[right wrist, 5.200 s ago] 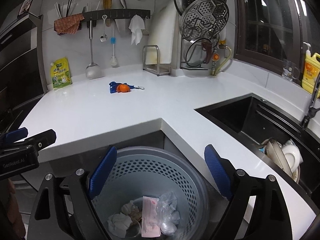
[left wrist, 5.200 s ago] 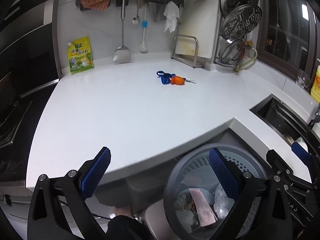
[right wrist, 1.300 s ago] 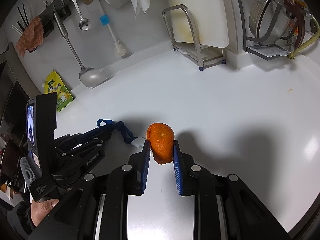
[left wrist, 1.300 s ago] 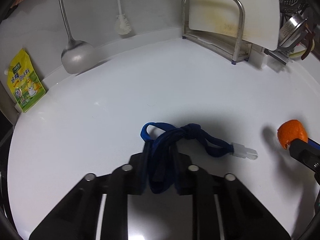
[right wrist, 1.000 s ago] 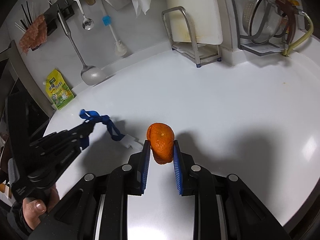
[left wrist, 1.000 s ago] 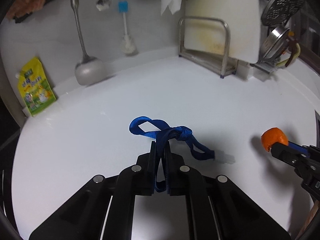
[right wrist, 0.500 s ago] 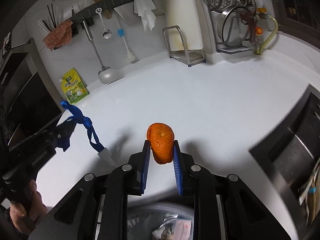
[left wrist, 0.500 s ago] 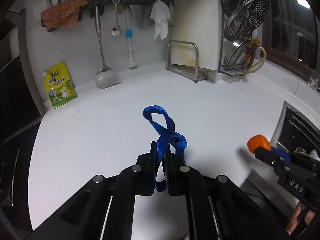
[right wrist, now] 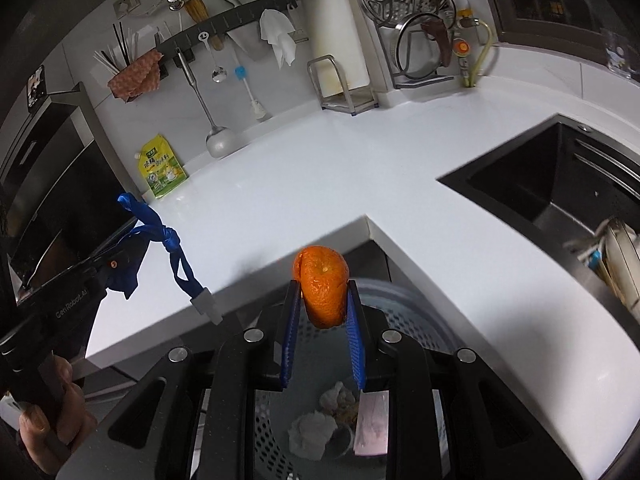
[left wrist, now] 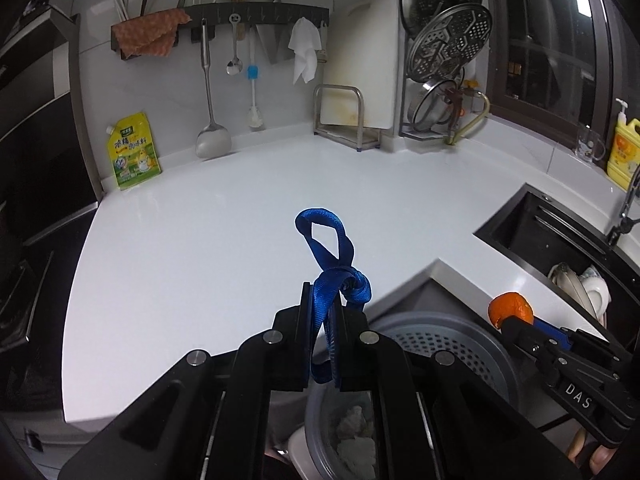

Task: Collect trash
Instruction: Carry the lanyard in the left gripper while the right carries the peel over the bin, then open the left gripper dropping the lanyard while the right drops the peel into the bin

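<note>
My left gripper [left wrist: 323,300] is shut on a knotted blue strap [left wrist: 328,256] and holds it in the air at the counter's front edge, beside the grey perforated bin [left wrist: 452,344]. The strap also shows in the right wrist view [right wrist: 160,236], its white clip [right wrist: 206,304] hanging down. My right gripper [right wrist: 322,300] is shut on an orange peel [right wrist: 322,290] and holds it above the bin [right wrist: 376,296]. The peel also shows in the left wrist view [left wrist: 510,310]. The bin holds crumpled tissue [right wrist: 312,430] and a pink wrapper [right wrist: 372,428].
The white L-shaped counter [left wrist: 240,220] runs round the bin. A dark sink [right wrist: 560,184] with dishes is at the right. A yellow pouch [left wrist: 132,150], hanging utensils [left wrist: 208,92], a cutting board rack [left wrist: 348,112] and a yellow soap bottle [left wrist: 622,152] line the back wall.
Both grippers have pulled back from the counter with the strap and the peel. The bin has come into view beneath them, and the right gripper now holds the peel over it.
</note>
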Tool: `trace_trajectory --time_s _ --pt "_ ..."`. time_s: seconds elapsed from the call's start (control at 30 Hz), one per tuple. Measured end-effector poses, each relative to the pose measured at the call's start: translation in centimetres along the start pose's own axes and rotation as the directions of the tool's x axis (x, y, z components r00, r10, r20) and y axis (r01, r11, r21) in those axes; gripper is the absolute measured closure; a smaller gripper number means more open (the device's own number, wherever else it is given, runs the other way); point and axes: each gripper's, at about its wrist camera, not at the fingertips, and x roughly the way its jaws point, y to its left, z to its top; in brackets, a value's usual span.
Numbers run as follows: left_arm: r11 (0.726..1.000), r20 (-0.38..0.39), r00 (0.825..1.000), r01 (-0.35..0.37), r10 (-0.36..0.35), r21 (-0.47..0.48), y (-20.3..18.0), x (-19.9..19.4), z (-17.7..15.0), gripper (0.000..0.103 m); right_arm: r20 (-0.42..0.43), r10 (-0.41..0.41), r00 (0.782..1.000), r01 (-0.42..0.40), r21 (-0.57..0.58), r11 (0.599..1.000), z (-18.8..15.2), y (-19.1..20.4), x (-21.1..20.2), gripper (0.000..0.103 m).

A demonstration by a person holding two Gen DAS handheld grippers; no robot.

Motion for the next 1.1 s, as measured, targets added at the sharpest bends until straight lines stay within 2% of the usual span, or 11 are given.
trace_trajectory --time_s 0.07,0.33,0.63,0.7,0.73,0.77,0.8,0.83,1.1 --pt "1.000 -0.010 1.000 0.006 -0.006 -0.008 -0.3 -0.3 -1.1 0.095 -0.004 -0.024 1.000 0.024 -0.013 1.000 -1.1 0.1 -0.4 0.081" --pt "0.999 -0.088 0.995 0.051 -0.051 -0.009 -1.5 0.4 -4.9 0.095 -0.060 -0.028 0.998 0.028 -0.006 1.000 -4.5 -0.1 -0.3 0.081" --pt "0.998 -0.115 0.991 0.062 -0.061 0.009 -2.6 0.3 -6.3 0.094 -0.085 -0.022 0.996 0.024 0.017 1.000 -5.6 -0.4 -0.2 0.081" --pt "0.998 -0.117 0.991 0.063 -0.061 0.011 -2.6 0.2 -6.4 0.088 -0.083 -0.022 0.996 0.023 0.016 1.000 -5.6 -0.5 -0.4 0.075" --pt "0.998 -0.117 0.991 0.062 -0.061 0.012 -2.6 0.1 -6.4 0.080 -0.074 -0.029 0.997 0.030 0.017 0.999 -5.6 -0.5 -0.6 0.068" --pt "0.998 -0.115 0.992 0.061 -0.059 0.012 -2.6 0.1 -6.4 0.066 -0.066 -0.033 0.997 0.035 0.021 0.999 -5.5 -0.6 -0.8 0.058" --pt "0.998 -0.107 0.993 0.056 -0.054 0.012 -2.6 -0.1 -6.4 0.058 -0.057 -0.035 0.998 0.036 0.026 0.999 -5.5 -0.7 -0.9 0.053" --pt "0.999 -0.097 0.994 0.050 -0.049 0.013 -2.6 -0.4 -6.4 0.044 -0.050 -0.036 0.998 0.038 0.029 0.999 -5.4 -0.8 -1.1 0.046" --pt "0.999 -0.071 0.997 0.036 -0.035 0.012 -2.6 -1.3 -6.1 0.030 -0.039 -0.044 0.998 0.045 0.043 0.998 -5.5 -1.3 -1.6 0.043"
